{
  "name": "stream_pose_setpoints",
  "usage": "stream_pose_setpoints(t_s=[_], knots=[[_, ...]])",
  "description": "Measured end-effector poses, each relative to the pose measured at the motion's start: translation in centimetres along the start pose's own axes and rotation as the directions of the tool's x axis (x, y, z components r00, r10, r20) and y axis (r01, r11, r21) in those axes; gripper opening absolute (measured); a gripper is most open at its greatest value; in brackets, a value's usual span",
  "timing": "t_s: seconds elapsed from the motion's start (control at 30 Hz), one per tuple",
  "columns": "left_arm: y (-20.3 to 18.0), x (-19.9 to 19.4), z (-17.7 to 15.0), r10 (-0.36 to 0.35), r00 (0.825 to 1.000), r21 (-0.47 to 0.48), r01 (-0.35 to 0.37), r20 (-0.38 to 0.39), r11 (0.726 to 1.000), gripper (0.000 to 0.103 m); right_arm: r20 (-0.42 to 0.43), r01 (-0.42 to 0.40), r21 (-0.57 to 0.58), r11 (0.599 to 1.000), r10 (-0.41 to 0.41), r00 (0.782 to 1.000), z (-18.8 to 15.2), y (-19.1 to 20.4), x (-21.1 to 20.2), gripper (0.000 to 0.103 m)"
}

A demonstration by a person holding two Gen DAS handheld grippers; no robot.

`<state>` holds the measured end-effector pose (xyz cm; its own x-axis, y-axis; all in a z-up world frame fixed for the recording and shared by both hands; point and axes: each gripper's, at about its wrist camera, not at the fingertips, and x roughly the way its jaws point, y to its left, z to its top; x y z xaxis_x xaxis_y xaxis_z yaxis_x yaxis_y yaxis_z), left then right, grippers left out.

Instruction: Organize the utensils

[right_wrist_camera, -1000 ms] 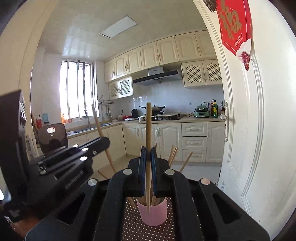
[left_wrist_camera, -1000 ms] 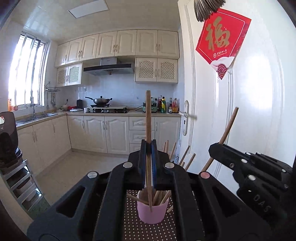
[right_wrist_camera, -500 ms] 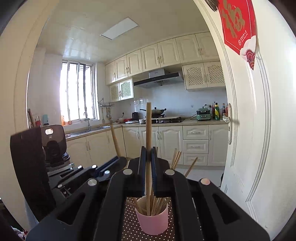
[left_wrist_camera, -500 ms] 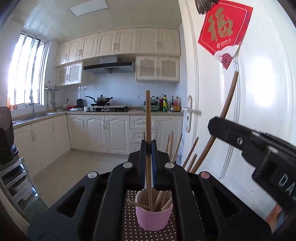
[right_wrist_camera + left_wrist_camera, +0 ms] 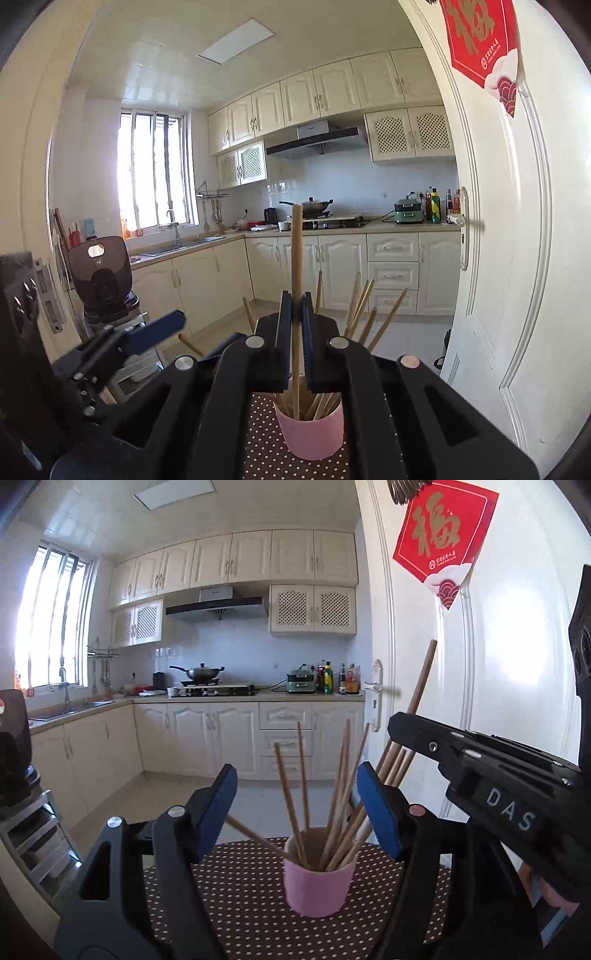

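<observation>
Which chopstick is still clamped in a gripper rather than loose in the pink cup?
The upright chopstick in the right gripper; the others lean free in the cup.

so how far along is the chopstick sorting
Mostly done: a bunch of chopsticks already stands in the pink cup. The left tool is open and empty above it. In hand: the right tool grips one chopstick over the cup. Left: dropping it in.

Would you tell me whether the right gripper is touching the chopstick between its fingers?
Touching. The right wrist view shows the right gripper shut on the chopstick, both blue pads pressed against it above the pink cup.
</observation>
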<state>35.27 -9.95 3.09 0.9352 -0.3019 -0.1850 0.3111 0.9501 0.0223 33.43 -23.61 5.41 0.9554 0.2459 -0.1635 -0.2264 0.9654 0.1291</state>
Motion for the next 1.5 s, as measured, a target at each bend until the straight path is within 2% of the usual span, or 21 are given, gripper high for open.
stream_pose_setpoints(t_s=[0.13,0.53,0.93,1.13,1.17,1.23,1.4,1.5], knots=[[1.2,-0.6,-0.1,0.021,1.000,-0.019,-0.022,-0.018,1.000,0.067,-0.028,0.005,-0.005,1.000,-0.006,1.000,-0.4,0.2,0.8,0.004],[4.2,-1.5,-2.1,0.158,0.986,-0.028,-0.160,-0.052,0.987,0.074,-0.115,0.051,-0.037,0.998,-0.055,0.992,-2.9,0.9,3.2,0.004],[5.5,-2.0,-3.7,0.165,0.980,-0.056,-0.172,-0.111,0.983,0.076,-0.179,0.078,-0.053,0.995,-0.087,0.980,-4.8,0.8,4.7,0.004],[5.4,-3.1,-3.9,0.169,0.980,-0.051,-0.175,-0.104,0.983,0.078,-0.165,0.059,0.012,0.998,-0.056,0.985,-4.3,0.3,3.4,0.007],[5.4,-3.2,-3.9,0.169,0.980,-0.050,-0.175,-0.102,0.983,0.079,-0.162,0.055,0.022,0.998,-0.050,0.986,-4.1,0.3,3.0,0.009],[5.3,-3.5,-3.9,0.175,0.979,-0.045,-0.181,-0.104,0.983,0.080,-0.155,0.043,0.031,0.999,-0.038,0.987,-3.9,0.5,2.2,0.021],[5.5,-5.1,-4.0,0.178,0.978,-0.064,-0.185,-0.105,0.981,0.082,-0.137,0.009,0.014,1.000,-0.007,0.991,-3.8,1.5,-0.4,0.026],[5.4,-6.5,-4.2,0.181,0.978,-0.062,-0.188,-0.099,0.980,0.084,-0.129,0.007,-0.011,1.000,-0.008,0.992,-4.0,2.1,-2.0,0.034]])
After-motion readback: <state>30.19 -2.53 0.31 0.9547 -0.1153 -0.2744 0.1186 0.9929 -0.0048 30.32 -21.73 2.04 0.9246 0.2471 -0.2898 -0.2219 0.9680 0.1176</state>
